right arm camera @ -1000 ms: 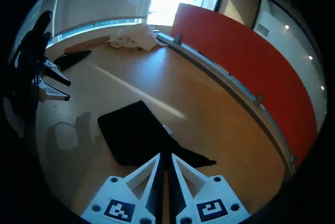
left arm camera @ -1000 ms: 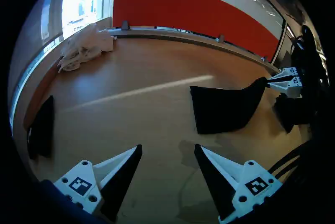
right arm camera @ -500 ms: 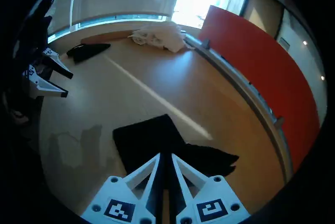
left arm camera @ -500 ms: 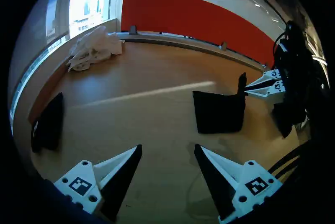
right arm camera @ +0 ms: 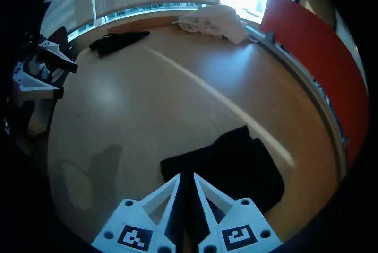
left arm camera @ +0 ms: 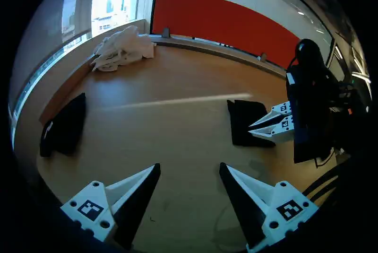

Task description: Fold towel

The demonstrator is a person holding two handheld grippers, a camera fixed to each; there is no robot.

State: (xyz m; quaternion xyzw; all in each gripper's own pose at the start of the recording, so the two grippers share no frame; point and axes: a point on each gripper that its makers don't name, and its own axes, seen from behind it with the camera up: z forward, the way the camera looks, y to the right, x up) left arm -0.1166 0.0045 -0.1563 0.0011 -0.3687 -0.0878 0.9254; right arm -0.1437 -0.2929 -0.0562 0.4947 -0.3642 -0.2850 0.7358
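- Worktop: light wood, wide, with a pale streak of light running across it. It carries every item listed below.
- Red screen: a long panel standing upright along the far edge of the worktop, behind a grey rail. In the right gripper view it runs down the right side.
- Person's arm: dark-clad, seen in the left gripper view at the right, holding the right tongs from behind.
- White cloth heap: crumpled, lying in the far corner of the worktop beside the window and near the end of the red screen.
- Black towel: the task's item. It lies flat on the worktop in a compact folded bundle, right of centre in the left gripper view, well apart from the white heap.
- Second black cloth: a dark folded piece lying at the window-side edge of the worktop, well apart from the black towel.
- Left tongs: fingers spread wide with nothing between them, held above bare worktop, well apart from the black towel.
- Right tongs: fingers drawn close together, pinching the near edge of the black towel, low over the worktop.
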